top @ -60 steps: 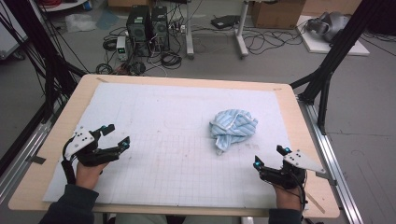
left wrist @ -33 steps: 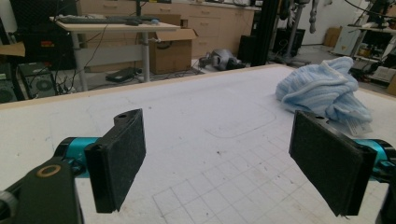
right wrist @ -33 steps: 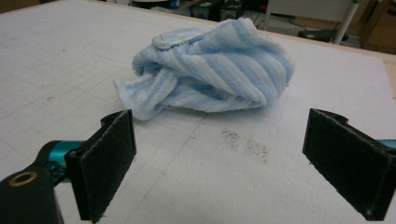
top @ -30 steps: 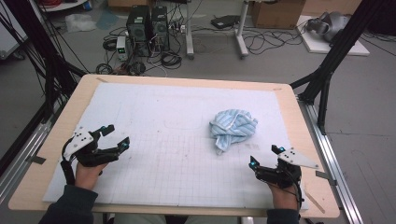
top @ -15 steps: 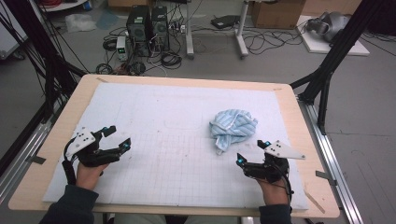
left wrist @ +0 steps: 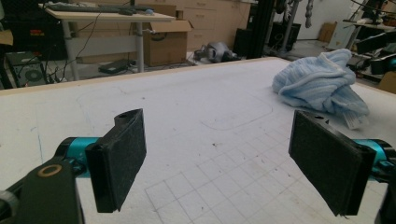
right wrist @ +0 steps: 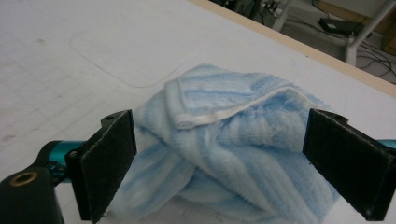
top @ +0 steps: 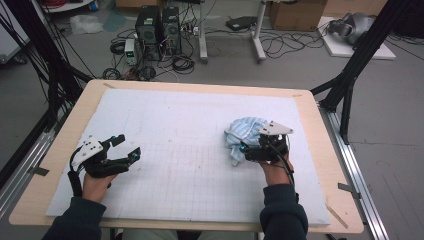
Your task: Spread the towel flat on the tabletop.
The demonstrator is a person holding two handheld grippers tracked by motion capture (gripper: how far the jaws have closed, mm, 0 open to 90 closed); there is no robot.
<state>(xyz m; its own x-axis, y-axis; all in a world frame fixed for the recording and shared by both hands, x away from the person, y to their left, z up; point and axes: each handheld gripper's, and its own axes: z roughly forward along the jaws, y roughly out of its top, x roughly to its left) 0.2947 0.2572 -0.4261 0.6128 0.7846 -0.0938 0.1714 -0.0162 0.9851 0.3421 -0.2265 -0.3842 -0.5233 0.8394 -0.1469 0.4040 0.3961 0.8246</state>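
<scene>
At the bottom of the high view, two dark sleeves come in, each hand carrying a black two-jaw gripper. The left gripper (top: 124, 148) sits in the lower left of the frame over the white gridded mat (top: 180, 165), its jaws spread wide with nothing between them. The right gripper (top: 251, 149) lies right of centre, its tips against the near edge of the crumpled light-blue striped towel (top: 243, 131).

The right gripper view shows what the high view cannot: the jaws stand wide apart on either side of the towel (right wrist: 233, 154), which fills the gap between them, and neither pad is seen pressing it. A white hemmed edge runs across the towel's upper fold.

In the left gripper view, the towel (left wrist: 320, 84) rests at the upper right of the frame, well apart from the open jaws, with a small white tag at its lower edge; any writing on it is too small to read. A faint rounded outline is drawn on the mat ahead.

Farther off, beyond the light wooden table (top: 75, 112), the high view's upper edge holds two black computer towers (top: 157, 25) among tangled cables, and cardboard boxes (top: 295, 12).
</scene>
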